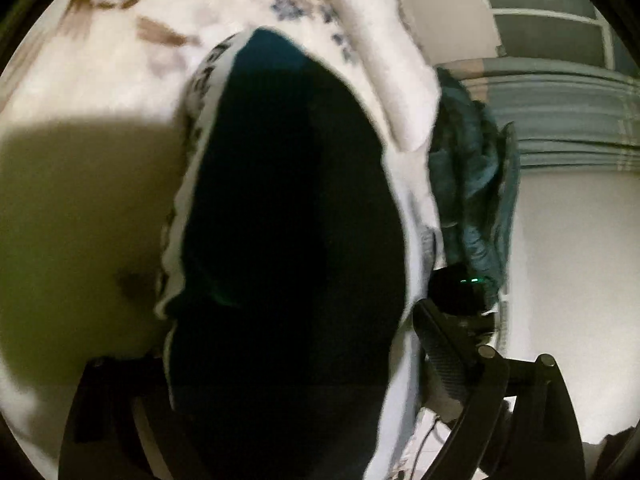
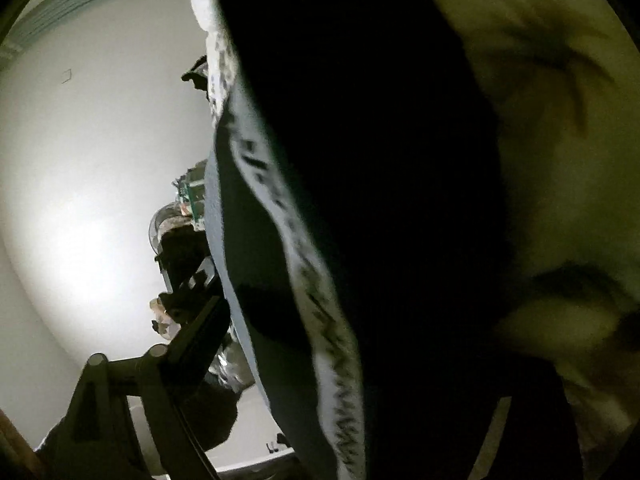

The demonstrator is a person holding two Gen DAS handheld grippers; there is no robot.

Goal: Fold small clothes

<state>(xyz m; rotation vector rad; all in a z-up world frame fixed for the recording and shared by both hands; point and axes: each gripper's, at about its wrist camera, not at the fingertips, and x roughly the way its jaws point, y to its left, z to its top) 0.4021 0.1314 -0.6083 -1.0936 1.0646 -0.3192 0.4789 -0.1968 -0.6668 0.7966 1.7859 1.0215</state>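
Note:
A dark teal garment with a white waistband printed with black letters hangs lifted right in front of the left wrist camera and covers the fingertips of my left gripper. In the right wrist view the same dark garment with its lettered white band fills the middle and covers my right gripper. Each gripper seems to hold the cloth, but the jaws are hidden. The other hand-held gripper shows past the cloth's right edge.
A white sheet with brown and blue flower print lies below and behind. A crumpled teal cloth sits at the right. A pale wall, striped curtain and window stand beyond.

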